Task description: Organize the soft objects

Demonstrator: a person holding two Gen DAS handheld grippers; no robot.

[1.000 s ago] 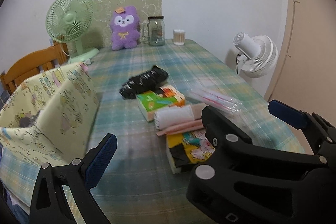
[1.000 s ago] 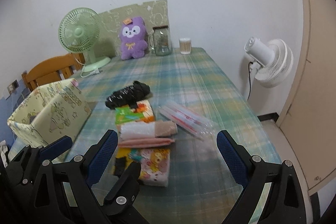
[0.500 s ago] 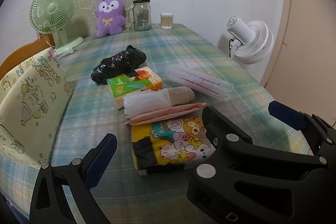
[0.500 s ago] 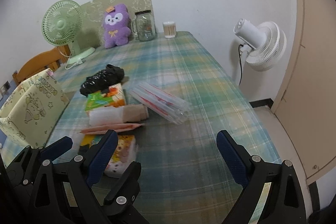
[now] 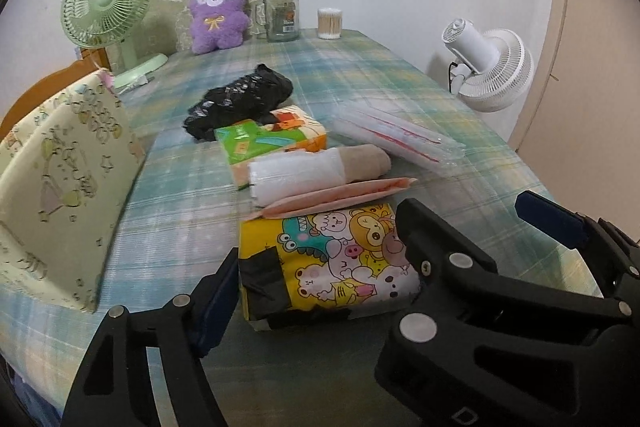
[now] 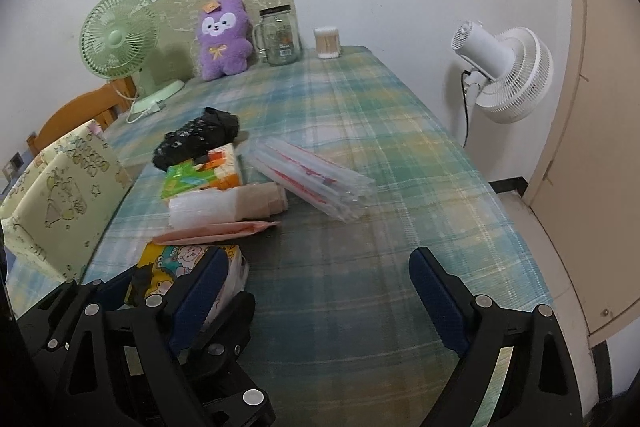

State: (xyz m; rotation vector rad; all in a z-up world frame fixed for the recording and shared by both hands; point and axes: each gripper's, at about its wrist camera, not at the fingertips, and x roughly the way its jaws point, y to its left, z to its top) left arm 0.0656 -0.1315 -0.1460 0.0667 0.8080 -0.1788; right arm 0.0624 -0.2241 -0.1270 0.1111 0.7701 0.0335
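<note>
A yellow cartoon-print tissue pack (image 5: 328, 255) lies nearest on the plaid table, also in the right wrist view (image 6: 180, 263). My left gripper (image 5: 384, 251) is open, its fingers on either side of that pack. Behind it lie a pink pouch (image 5: 340, 197), a white and tan roll (image 5: 316, 167), a green and orange tissue pack (image 5: 272, 139) and a black bag (image 5: 240, 99). My right gripper (image 6: 316, 291) is open and empty over bare cloth, right of the left gripper. A clear bag with red stripes (image 6: 316, 179) lies ahead of it.
A pale green fabric bin (image 5: 56, 187) stands at the left edge. At the back are a green fan (image 5: 108, 7), a purple plush (image 5: 218, 11), a glass jar (image 5: 282, 13) and a cotton-swab tub (image 5: 330, 23). A white fan (image 5: 488, 65) stands off the table's right side.
My left gripper has moved forward and down until its fingers straddle the cartoon tissue pack. My right gripper has swung to the right and now looks at the clear bag.
</note>
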